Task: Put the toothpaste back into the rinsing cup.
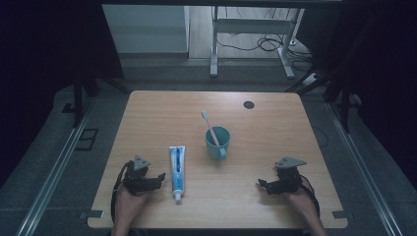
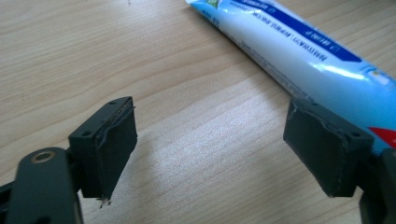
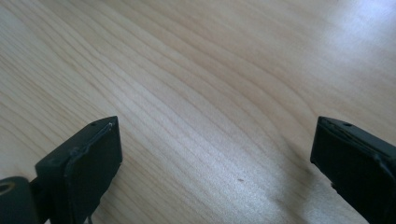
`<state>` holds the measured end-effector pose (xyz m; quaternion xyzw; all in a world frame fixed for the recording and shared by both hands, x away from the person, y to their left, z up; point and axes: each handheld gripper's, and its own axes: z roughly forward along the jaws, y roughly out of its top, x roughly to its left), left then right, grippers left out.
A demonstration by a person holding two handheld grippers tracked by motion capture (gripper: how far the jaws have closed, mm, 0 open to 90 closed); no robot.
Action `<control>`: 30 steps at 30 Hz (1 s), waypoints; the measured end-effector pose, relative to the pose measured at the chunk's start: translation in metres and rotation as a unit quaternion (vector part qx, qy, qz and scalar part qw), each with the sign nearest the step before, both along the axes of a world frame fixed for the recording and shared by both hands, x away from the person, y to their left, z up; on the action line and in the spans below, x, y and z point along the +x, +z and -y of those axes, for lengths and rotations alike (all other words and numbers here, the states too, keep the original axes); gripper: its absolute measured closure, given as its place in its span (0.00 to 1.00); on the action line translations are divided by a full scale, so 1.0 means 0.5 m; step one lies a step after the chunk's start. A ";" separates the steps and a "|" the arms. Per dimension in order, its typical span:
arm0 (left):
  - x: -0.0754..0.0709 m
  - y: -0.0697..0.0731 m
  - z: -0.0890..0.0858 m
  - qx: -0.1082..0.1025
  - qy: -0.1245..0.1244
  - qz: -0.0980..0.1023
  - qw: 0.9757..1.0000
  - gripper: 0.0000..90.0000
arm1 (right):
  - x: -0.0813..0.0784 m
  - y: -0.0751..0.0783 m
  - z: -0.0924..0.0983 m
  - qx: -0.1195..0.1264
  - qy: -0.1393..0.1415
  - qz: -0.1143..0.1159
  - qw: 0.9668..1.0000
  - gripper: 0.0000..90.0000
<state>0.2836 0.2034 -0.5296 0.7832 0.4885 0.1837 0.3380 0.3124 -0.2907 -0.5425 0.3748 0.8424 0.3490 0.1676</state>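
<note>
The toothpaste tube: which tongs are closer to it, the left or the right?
Left. The left tongs sit open right beside the toothpaste tube, just to its left. The right tongs are open far across the table, past the teal cup.

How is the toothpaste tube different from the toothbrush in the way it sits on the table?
The toothpaste tube lies flat on the table; the toothbrush stands tilted inside the teal cup. The tube is broad, white and blue; the brush is thin and pinkish. The tube lies beside the left claw; the brush stands farther off. Neither is held.
</note>
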 end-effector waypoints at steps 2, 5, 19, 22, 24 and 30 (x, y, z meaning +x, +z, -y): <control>-0.001 0.003 0.000 -0.001 -0.001 0.001 1.000 0.24 | 0.002 0.000 0.002 0.004 0.003 -0.005 1.000 0.05; -0.001 0.008 -0.001 -0.005 -0.007 0.002 1.000 0.28 | 0.003 0.000 0.003 0.007 0.003 -0.008 1.000 0.06; -0.007 0.051 0.028 -0.028 -0.066 0.001 0.997 0.71 | 0.003 0.000 0.005 0.010 -0.007 -0.007 1.000 0.09; -0.006 0.059 0.039 -0.037 -0.077 0.002 0.996 0.86 | 0.003 0.000 0.005 0.010 -0.007 -0.007 1.000 0.09; -0.007 0.066 0.049 -0.043 -0.082 0.001 0.996 0.93 | 0.003 0.000 0.005 0.010 -0.008 -0.007 1.000 0.09; -0.010 0.075 0.093 -0.049 -0.118 -0.002 0.992 0.99 | 0.003 0.000 0.006 0.011 -0.008 -0.007 1.000 0.09</control>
